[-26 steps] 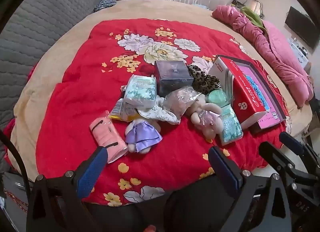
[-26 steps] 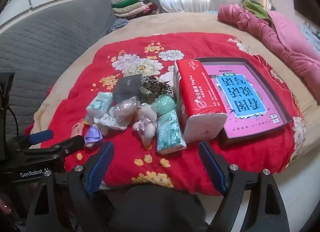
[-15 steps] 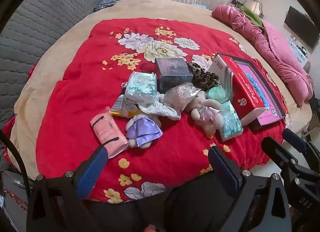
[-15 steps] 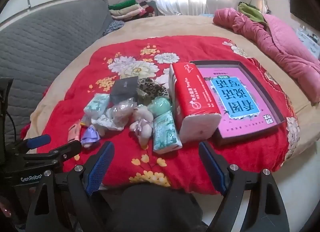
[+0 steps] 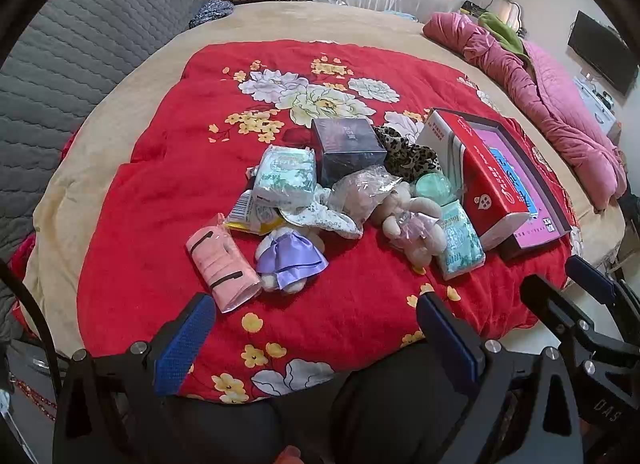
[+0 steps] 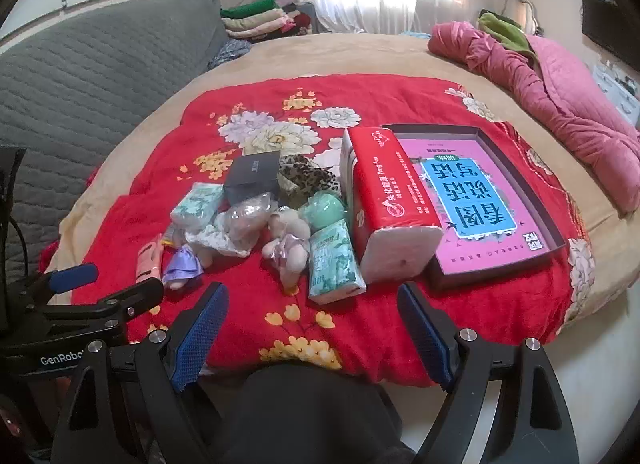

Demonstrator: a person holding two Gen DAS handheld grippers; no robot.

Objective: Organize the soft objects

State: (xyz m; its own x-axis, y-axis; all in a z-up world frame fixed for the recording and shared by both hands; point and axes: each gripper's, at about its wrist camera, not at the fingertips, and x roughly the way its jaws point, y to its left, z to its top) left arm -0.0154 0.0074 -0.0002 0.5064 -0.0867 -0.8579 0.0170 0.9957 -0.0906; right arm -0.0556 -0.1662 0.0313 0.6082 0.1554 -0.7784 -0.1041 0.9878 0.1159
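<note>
Both my grippers, left [image 5: 312,340] and right [image 6: 312,328], hang released and empty short of the red floral blanket [image 5: 168,192], its soft toys and tissue packs [image 6: 334,264] heaped beside the red tissue brick [image 6: 384,200], presumably awaiting sorting.

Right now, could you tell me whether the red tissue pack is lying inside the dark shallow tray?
No, the red tissue pack lies on the red blanket beside the dark shallow tray, against its outer wall.
</note>
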